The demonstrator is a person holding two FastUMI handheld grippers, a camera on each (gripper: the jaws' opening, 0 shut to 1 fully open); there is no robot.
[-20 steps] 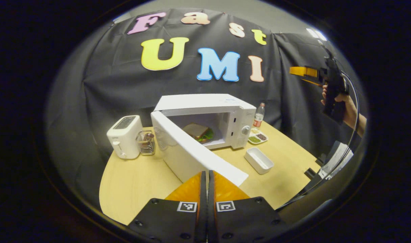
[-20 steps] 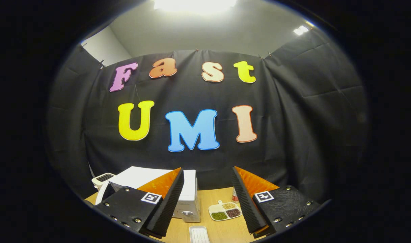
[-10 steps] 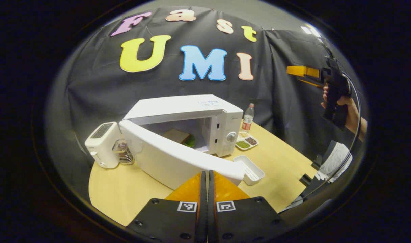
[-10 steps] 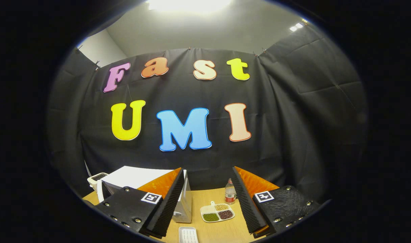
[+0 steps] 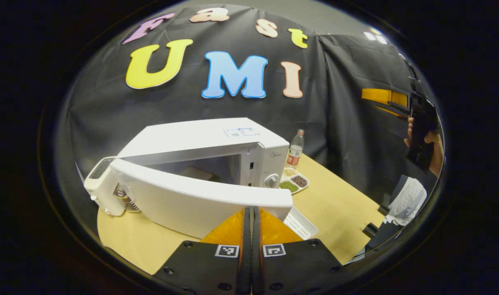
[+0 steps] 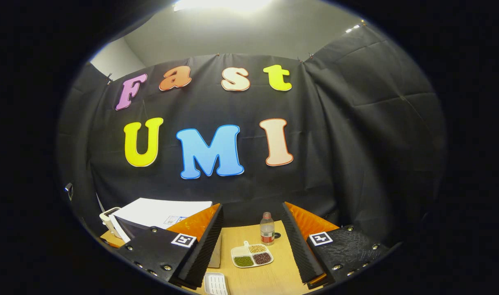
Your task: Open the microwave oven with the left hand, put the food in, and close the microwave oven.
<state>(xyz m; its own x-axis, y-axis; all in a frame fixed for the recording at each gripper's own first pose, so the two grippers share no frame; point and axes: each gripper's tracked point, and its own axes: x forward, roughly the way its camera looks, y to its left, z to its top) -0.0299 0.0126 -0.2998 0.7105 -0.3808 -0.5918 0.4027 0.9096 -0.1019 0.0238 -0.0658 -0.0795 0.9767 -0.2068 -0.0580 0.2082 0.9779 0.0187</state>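
My left tool (image 5: 251, 213), pressed together, has swung the microwave (image 5: 216, 143) door (image 5: 200, 196) further toward shut — food (image 5: 198, 173) inside; my right tool (image 6: 251, 241) hangs spread, empty.

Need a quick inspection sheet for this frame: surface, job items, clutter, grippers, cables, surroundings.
Surface: light wooden table, bare wood at its right side.
Job's things: white microwave oven; its white door partly open; food inside, barely visible past the door.
Clutter: white toaster, clear plastic bottle, white divided dish of beans, white ribbed tray.
Grippers: left gripper shut, tips at the door's free edge; right gripper open, empty, raised off the table.
Cables: thin black cable running down from the hand-held right gripper.
Surroundings: black cloth wall, grey ceiling.
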